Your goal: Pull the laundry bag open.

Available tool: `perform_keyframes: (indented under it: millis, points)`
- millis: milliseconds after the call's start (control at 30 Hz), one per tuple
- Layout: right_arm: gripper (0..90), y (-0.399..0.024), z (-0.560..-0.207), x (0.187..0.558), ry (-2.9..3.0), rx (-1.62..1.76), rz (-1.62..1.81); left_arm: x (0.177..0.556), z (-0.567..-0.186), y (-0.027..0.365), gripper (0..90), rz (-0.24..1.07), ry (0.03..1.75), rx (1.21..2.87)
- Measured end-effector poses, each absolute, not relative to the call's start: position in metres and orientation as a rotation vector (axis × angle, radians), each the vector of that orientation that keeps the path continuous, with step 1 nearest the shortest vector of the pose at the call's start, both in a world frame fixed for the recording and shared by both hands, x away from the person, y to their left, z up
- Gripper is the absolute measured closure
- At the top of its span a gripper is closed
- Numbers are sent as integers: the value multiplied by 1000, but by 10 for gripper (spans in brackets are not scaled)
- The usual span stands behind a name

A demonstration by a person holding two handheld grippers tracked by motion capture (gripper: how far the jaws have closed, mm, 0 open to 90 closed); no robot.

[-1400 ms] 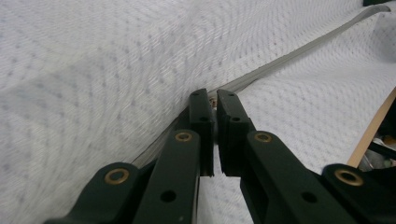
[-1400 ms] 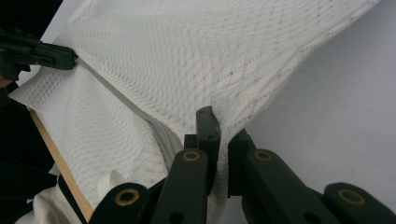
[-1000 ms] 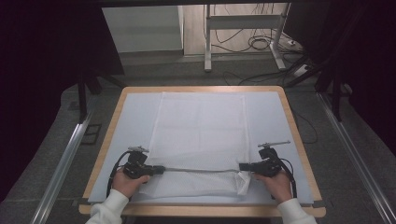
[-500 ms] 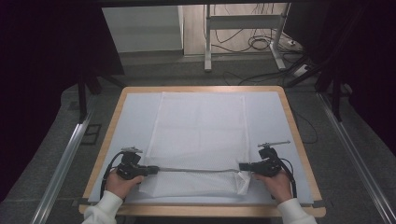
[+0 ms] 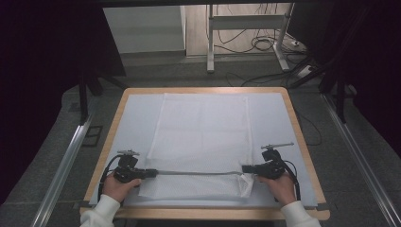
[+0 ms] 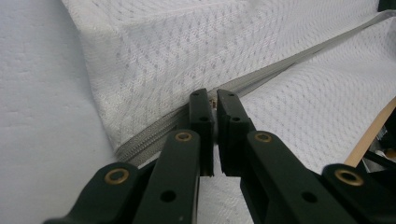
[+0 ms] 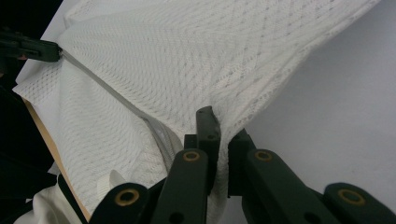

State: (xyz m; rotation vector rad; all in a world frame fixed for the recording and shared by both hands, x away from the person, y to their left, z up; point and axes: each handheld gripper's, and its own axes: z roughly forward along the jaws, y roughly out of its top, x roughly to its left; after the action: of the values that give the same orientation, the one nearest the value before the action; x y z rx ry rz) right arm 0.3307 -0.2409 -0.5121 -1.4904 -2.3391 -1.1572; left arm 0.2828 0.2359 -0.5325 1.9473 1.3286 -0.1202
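left gripper [image 5: 150, 173], held in the person's left hand [image 5: 117, 186] at the near left of the table [image 5: 111, 124], has its jaws pinched together on the zipper [image 5: 196, 173] at the left end of the mesh bag [image 5: 203, 137]; in the left gripper view [image 6: 215, 105] a small brass-coloured bit, perhaps the zipper pull, sits right between the tips, too small to be sure

one white mesh bag lies flat in the middle of the table on a pale mat [image 5: 274, 123], its far edge toward the back and its near end by the person. its weave is a fine diamond net, and one grey zipper runs straight across the near part of the bag from one gripper to the other, pulled taut and lifted slightly off the cloth

right gripper [image 5: 246, 169], in the right hand [image 5: 283, 185], is clamped shut on the bag's right end beside the zipper; in the right gripper view [image 7: 223, 135] the mesh bunches and rises into the closed tips, and the left gripper shows far off at the upper left

two grippers, two hands, one bag, one zipper. beyond the table stand a metal frame's legs [image 5: 210, 42] with loose cables [image 5: 265, 45] on the floor; aluminium rails [image 5: 64, 165] run along both sides. nothing lies on the bag between the grippers
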Motion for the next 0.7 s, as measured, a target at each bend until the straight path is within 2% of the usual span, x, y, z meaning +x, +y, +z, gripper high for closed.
perform_keyframes:
  millis: [700]
  points:
    - [878, -240, -513, 330, -2338, -1487, -1154, 276, -536, 252, 865, -101, 1358, 1945]
